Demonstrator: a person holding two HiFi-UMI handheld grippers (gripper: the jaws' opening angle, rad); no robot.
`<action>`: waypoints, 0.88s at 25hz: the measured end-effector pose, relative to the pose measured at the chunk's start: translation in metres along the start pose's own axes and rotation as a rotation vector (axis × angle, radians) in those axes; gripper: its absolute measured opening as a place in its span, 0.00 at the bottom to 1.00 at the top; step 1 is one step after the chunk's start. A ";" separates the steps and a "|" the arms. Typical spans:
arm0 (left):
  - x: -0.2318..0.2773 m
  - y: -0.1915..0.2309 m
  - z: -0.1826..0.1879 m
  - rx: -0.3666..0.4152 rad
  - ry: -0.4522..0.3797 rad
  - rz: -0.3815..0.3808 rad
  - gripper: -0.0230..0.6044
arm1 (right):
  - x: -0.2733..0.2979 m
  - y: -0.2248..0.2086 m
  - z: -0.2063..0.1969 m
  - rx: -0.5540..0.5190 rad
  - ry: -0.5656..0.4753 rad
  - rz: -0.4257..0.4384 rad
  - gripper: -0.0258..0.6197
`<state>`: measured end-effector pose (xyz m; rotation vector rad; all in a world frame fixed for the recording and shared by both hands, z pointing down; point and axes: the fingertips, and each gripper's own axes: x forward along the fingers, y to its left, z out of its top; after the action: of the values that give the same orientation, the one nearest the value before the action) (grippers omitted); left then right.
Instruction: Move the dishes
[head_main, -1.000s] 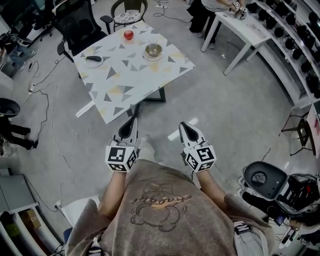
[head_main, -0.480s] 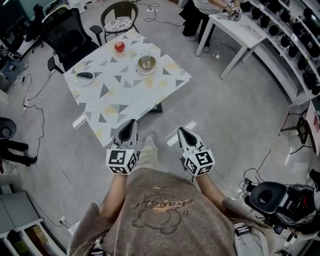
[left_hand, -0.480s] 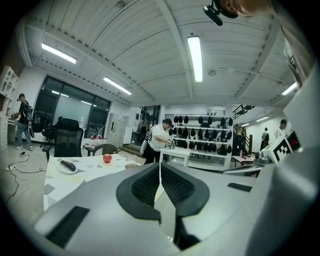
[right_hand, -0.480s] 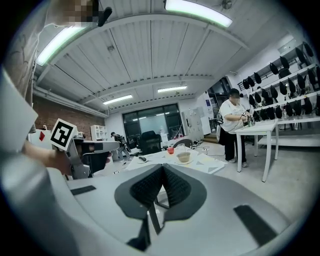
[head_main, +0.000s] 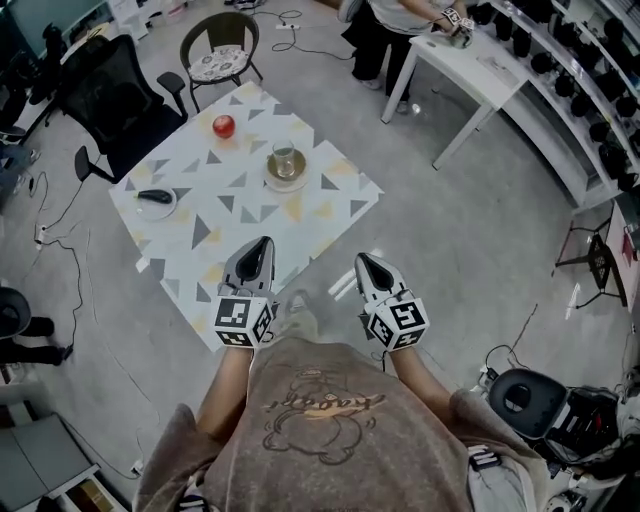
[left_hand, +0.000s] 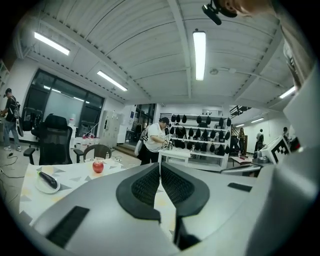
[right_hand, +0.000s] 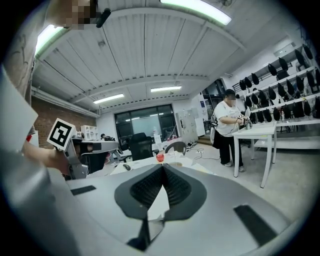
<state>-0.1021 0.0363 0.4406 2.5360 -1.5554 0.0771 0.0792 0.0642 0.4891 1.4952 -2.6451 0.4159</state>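
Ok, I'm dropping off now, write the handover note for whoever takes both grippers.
Left gripper: shut, empty, showing against the near edge of the table in the head view.
Right gripper: shut, empty, above the floor beside the table.
Things: plate with a glass on it mid-table; small plate holding a dark object toward the person's left; apple at the far side.
Done: no dish gripped yet.
Left: step closer, open the grippers, move the dishes.

Counter (head_main: 255, 215) before the person, apple (head_main: 223, 126) at its far side, glass (head_main: 284, 158) on a saucer (head_main: 271, 183) near the middle, small plate (head_main: 168, 209) at the left edge, two chairs (head_main: 218, 52) behind the counter, left tool (head_main: 262, 243) above the near edge, right tool (head_main: 362, 258) to its right, above the floor (head_main: 450, 250)
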 end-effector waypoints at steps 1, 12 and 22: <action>0.010 0.007 0.004 -0.002 0.003 -0.010 0.08 | 0.011 -0.003 0.004 0.001 0.000 -0.004 0.04; 0.088 0.046 0.021 -0.024 0.041 -0.095 0.08 | 0.084 -0.031 0.041 -0.003 -0.017 -0.068 0.04; 0.118 0.058 0.022 -0.028 0.043 -0.064 0.08 | 0.115 -0.054 0.048 -0.007 0.016 -0.023 0.04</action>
<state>-0.1010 -0.0973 0.4414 2.5432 -1.4479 0.1005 0.0683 -0.0705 0.4758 1.5131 -2.6118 0.4151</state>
